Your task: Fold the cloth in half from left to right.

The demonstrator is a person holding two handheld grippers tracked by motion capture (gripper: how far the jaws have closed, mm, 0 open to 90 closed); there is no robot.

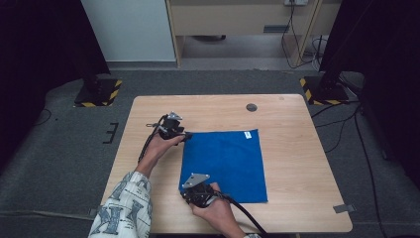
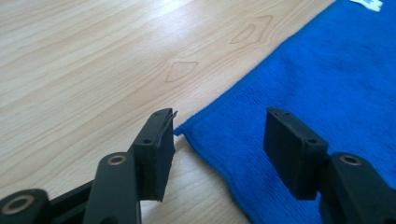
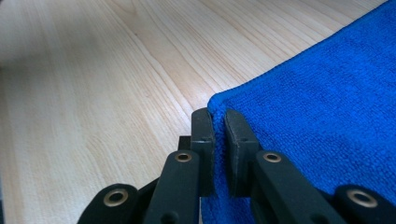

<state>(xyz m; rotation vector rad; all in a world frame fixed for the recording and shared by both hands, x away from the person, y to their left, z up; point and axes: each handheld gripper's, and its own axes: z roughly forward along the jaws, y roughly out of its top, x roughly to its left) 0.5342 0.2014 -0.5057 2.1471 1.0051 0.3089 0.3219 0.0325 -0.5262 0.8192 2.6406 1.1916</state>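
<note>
Blue cloth (image 1: 225, 163) lies flat on worktop (image 1: 297, 163), white tag (image 1: 247, 134) at far R corner. L tongs (image 2: 219, 140): jaws part-open, set astride far L corner of cloth; pads not touching fabric. R tongs (image 3: 219, 140): jaws nearly together, clamped on near L corner of cloth; fabric edge pinched between pads. Both tongs sit low at worktop level, along cloth's L edge.

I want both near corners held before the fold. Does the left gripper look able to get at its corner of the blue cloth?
Probably yes. The left gripper stands open astride the corner of the blue cloth, with only bare table around it. The right gripper is already shut on its own corner.
</note>
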